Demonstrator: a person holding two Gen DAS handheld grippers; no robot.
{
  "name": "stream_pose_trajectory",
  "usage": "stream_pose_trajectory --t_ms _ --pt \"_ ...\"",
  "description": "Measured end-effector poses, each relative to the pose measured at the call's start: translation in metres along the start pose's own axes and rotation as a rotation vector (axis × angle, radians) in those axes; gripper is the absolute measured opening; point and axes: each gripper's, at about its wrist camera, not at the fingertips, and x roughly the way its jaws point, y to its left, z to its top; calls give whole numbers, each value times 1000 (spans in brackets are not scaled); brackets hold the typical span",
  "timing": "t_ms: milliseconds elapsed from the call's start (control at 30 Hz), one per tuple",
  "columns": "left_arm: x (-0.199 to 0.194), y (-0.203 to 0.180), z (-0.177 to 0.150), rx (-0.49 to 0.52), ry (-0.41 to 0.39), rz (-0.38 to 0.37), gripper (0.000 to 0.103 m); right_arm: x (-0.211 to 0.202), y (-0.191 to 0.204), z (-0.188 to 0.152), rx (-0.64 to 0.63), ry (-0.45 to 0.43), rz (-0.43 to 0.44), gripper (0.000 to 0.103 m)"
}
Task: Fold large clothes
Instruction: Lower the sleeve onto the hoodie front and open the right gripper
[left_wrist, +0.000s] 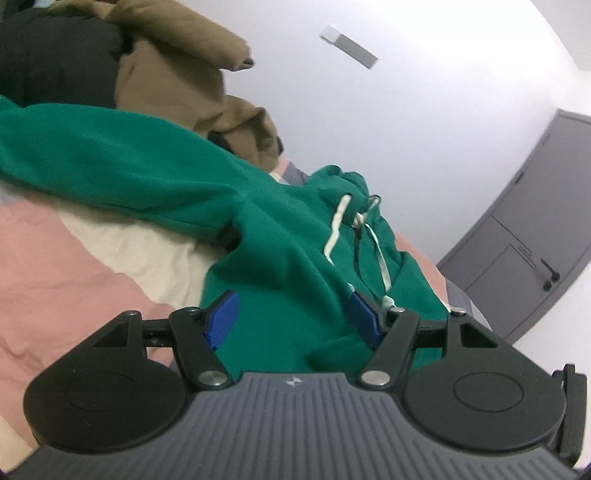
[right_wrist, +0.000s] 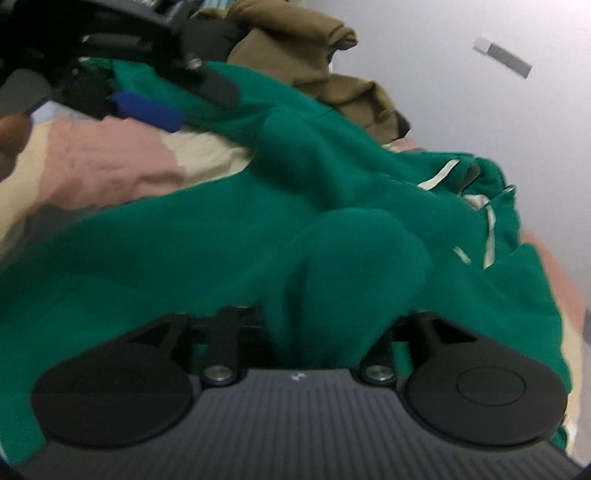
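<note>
Green hoodie (left_wrist: 280, 236) spread over pink-cream bedding (left_wrist: 66, 266), brown garment (left_wrist: 177, 70) heaped behind. Left gripper (left_wrist: 293, 317) fingers wide apart over hoodie, gripping nothing. Right gripper (right_wrist: 325, 328) buried in bunched green fabric; fingertips hidden, state unclear.

green hoodie (left_wrist: 280, 251) filling bed centre, brown clothes pile (left_wrist: 177, 62) blocking beyond, pink bedding (left_wrist: 55, 273) open beside

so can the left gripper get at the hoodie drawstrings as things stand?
Probably yes. The left gripper is open, jaws spread over the green hoodie, and the white drawstrings lie exposed on top just ahead of its right finger, nothing covering them. The right gripper is bunched in fabric elsewhere.
</note>
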Motion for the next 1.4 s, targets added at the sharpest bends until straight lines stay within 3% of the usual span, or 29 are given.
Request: stream_pose_trajectory --t_ms 33,100,300,433,600,767,867,967,1033,1100,1233,1400 --pt "1 -2 -1 7 2 -6 71 -4 -1 -1 14 -1 23 67" --pt "-1 -5 -2 14 -2 -21 71 -17 0 -9 49 -6 72 75" --pt "-12 -12 -2 26 -28 -78 72 -54 -18 -23 209 0 185 76" --pt "-15 -16 -4 22 -25 -85 72 -86 -44 -40 325 -61 221 76" --pt "-14 -23 -10 20 -17 -84 72 -87 -99 -63 584 -92 104 76" --pt "-6 -27 -14 27 -15 -74 72 -49 -167 -94 1012 -77 -21 77" --pt "1 -26 -16 37 0 -63 72 -23 -190 -106 1106 -49 -63 78" --pt "7 -25 -18 45 11 -56 72 -1 -204 -112 1149 -61 -73 66" --pt "11 -24 -19 43 21 -53 72 6 -211 -111 1160 -89 -78 35" --pt "15 -23 -20 38 28 -59 72 4 -218 -109 1153 -144 -112 19" --pt "22 -24 -22 43 35 -85 72 -15 -236 -107 1145 -290 -195 17" --pt "30 -31 -26 57 40 -122 72 -28 -267 -131 1201 -344 -288 17"
